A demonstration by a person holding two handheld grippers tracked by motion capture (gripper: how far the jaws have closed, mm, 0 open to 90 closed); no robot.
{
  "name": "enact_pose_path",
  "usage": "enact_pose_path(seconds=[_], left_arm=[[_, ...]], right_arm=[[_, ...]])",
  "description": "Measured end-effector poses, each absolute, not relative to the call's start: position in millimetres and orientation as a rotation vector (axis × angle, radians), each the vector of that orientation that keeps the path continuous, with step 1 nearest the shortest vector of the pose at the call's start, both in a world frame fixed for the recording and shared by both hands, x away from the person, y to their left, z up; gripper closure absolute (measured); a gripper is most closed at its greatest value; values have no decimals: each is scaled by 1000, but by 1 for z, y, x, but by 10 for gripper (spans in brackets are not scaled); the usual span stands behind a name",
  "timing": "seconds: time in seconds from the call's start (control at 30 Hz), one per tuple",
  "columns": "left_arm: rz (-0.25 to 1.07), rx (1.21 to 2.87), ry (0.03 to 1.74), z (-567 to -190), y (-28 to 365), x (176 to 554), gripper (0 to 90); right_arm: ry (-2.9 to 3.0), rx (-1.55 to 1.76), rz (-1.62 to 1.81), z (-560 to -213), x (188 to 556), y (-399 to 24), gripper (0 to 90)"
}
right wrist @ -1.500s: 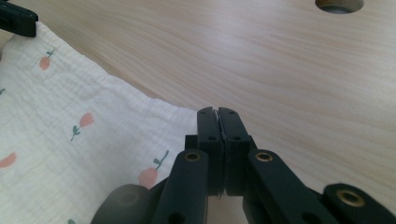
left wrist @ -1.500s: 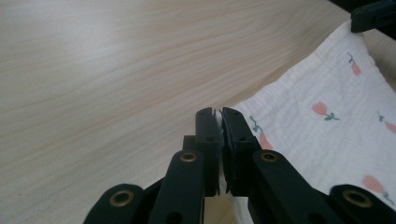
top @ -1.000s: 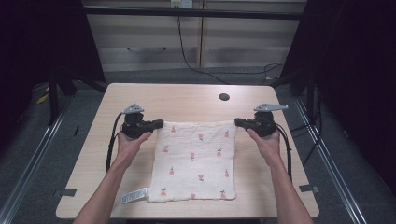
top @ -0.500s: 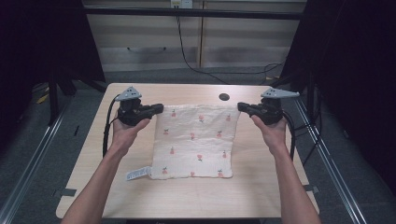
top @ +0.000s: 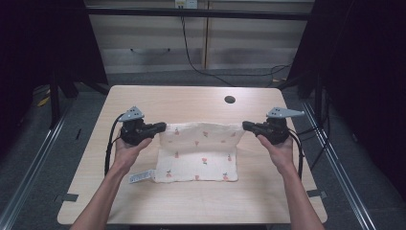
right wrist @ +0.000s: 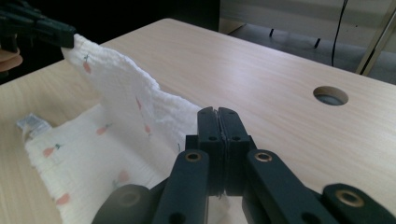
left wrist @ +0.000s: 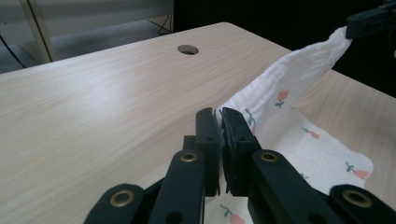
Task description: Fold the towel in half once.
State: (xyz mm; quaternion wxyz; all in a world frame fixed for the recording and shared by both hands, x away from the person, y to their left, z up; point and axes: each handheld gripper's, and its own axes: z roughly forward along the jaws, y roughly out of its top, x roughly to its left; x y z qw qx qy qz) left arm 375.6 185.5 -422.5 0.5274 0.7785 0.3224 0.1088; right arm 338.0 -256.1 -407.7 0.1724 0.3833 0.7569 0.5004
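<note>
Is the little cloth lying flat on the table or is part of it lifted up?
Partly lifted. The cloth has its far edge held up between the left gripper and right gripper; its near part rests on the table.

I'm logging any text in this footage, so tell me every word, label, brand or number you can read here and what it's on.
No text here can be read.
Care tag at the cloth's near left corner: printed marks, too small and blurred to read; in the right gripper view the tag is just as blurred.
Cloth print: small red flower-like motifs, no lettering.
Table: no markings visible.
</note>
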Motion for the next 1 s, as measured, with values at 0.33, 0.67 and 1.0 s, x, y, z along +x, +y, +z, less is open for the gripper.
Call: enact_pose_path(seconds=[0.33,0.67,1.0], left_arm=[[244,1866,795,-448,194,360,863],[246,1866,756,-449,194,340,863],[216,1905,760,-463,197,335,863]], right_arm=[[2232,1088,1389,-436,310,-256,891],[2301,1075,1350,-456,285,-249,891],[2342,1057,1325,-466,268,-247,891]])
